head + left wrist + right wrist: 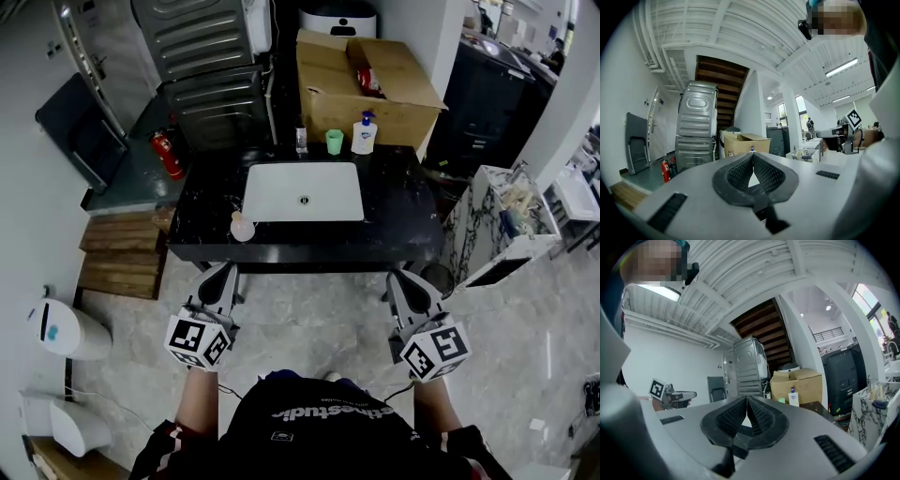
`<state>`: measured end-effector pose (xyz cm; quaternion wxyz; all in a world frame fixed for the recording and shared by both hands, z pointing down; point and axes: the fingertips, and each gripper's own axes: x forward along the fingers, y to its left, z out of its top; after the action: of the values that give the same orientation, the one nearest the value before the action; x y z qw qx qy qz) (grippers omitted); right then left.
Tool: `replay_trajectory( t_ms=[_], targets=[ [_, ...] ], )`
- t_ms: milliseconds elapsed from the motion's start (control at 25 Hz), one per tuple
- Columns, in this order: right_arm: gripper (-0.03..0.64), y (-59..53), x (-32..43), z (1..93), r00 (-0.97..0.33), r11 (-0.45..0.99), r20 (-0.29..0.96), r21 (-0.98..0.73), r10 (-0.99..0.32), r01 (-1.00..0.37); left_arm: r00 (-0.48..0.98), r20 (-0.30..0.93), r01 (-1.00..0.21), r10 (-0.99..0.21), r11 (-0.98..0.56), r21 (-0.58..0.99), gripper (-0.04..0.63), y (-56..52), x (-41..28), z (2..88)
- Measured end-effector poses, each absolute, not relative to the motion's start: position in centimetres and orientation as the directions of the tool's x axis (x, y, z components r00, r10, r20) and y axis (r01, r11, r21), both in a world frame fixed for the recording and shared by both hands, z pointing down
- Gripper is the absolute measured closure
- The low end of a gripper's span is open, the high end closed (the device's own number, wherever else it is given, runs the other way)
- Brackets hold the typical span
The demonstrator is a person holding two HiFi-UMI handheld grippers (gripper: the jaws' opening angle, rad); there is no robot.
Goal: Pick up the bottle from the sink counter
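**B:** Where did you have the grippers at that moment?

**A:** Both were short of the counter (398, 217), over the floor in front of its front edge. Your left gripper (223, 274) had its jaws pressed together with nothing between them. Your right gripper (403, 279) was the same: pads tip to tip, empty.

**B:** And the bottle?

**A:** There were two candidates, and I couldn't tell which one the task meant. A small pale bottle (242, 225) stood upright near the counter's front edge, just beside the front-left corner of the basin (281, 192), on your left gripper's side. A pump bottle (364, 133) stood at the back edge, just right of a green cup (334, 142) and in front of the cardboard box (403, 89).

**B:** Handling?

**A:** This is judgement only.
- **Small pale bottle:** It looked round-bodied with a narrow neck. It was probably light and smooth, and I couldn't tell the material. A round body tends to squirm out of flat pads, so you needed to pinch square across the widest part. It sat close to the front edge, so a nudge could have pushed it off.
- **Pump bottle:** It looked like plastic, so the walls probably give a little, and the weight depended on the fill. The place to grip was the body below the collar, not the pump head.

Either way, you needed to spread the jaws first.
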<state>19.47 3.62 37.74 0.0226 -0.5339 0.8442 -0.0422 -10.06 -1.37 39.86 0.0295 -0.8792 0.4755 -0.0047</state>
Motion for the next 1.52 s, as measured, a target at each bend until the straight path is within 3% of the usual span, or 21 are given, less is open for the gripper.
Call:
replay_trajectory(
  t_ms=[440,1120,1160,1280,1520],
  targets=[
    [0.577,0.0,19.5,40.9,-0.472,0.464,0.040,-0.128,-0.881,-0.876,0.475,0.047,-0.879,-0.879,-0.477,-0.030,0.580,-4.2,-11.0,43.8],
    [0.577,-19.8,10.6,37.1,-0.487,0.487,0.021,-0.013,-0.873,-0.874,0.546,0.089,-0.832,-0.833,-0.551,-0.062,0.577,-23.6,-15.1,50.7],
    [0.577,-20.4,10.4,37.1,-0.486,0.486,0.026,-0.012,-0.874,-0.874,0.548,0.102,-0.829,-0.830,-0.555,-0.063,0.570,-24.5,-15.2,51.7],
    [0.577,-21.8,10.3,37.6,-0.483,0.483,0.056,-0.013,-0.874,-0.876,0.553,0.157,-0.825,-0.818,-0.564,-0.033,0.450,-26.2,-15.3,55.1],
    [0.577,-24.4,11.7,38.7,-0.475,0.475,0.100,-0.028,-0.874,-0.879,0.520,0.235,-0.845,-0.821,-0.534,0.007,0.392,-29.0,-15.4,60.9]
  ],
)
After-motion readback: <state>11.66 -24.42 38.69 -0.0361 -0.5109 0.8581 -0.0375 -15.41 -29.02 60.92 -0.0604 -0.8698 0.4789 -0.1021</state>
